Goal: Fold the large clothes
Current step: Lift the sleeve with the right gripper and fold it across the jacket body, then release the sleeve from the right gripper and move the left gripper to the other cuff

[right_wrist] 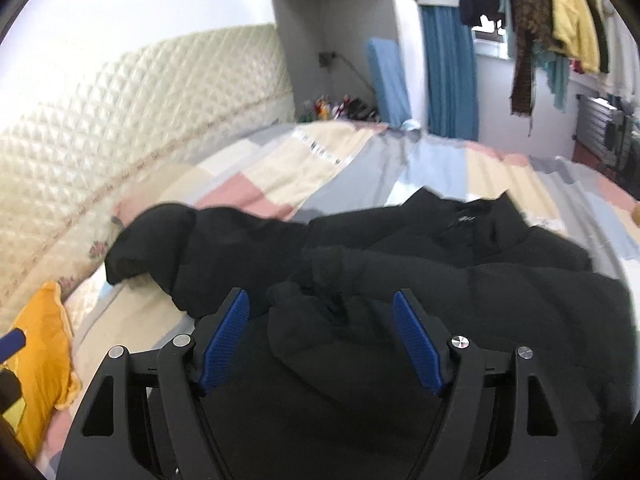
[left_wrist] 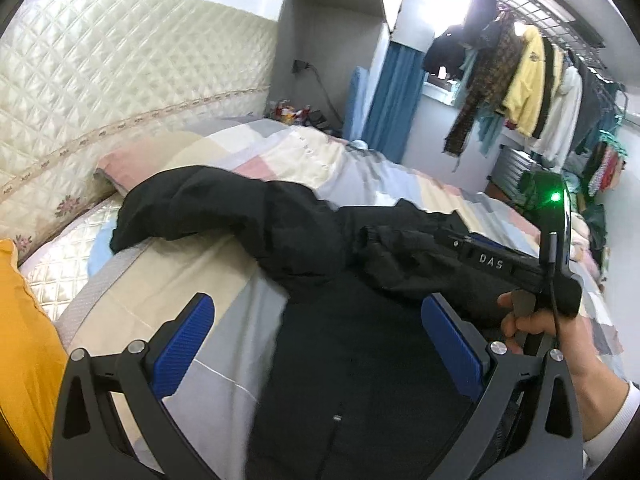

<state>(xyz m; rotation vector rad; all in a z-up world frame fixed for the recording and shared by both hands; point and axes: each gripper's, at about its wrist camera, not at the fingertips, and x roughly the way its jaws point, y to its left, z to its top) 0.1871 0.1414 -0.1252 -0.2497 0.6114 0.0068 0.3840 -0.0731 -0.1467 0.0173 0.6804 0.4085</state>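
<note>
A large black jacket [left_wrist: 352,344] lies spread on the patchwork bed. One sleeve [left_wrist: 188,208] stretches left toward the pillow; it also shows in the right wrist view [right_wrist: 168,240]. The other sleeve [right_wrist: 316,320] is folded over the jacket body [right_wrist: 500,300], its cuff between the right fingers. My left gripper [left_wrist: 316,340] is open above the jacket's left edge, holding nothing. My right gripper [right_wrist: 322,340] is open over the folded sleeve cuff. In the left wrist view the right gripper's body [left_wrist: 504,264] and the hand holding it hover over the jacket.
A patchwork quilt [left_wrist: 360,160] covers the bed. A quilted cream headboard [left_wrist: 120,80] is on the left. A yellow cushion [right_wrist: 36,360] lies at the near left. Hanging clothes [left_wrist: 532,80] and a blue curtain [left_wrist: 392,100] stand at the far right.
</note>
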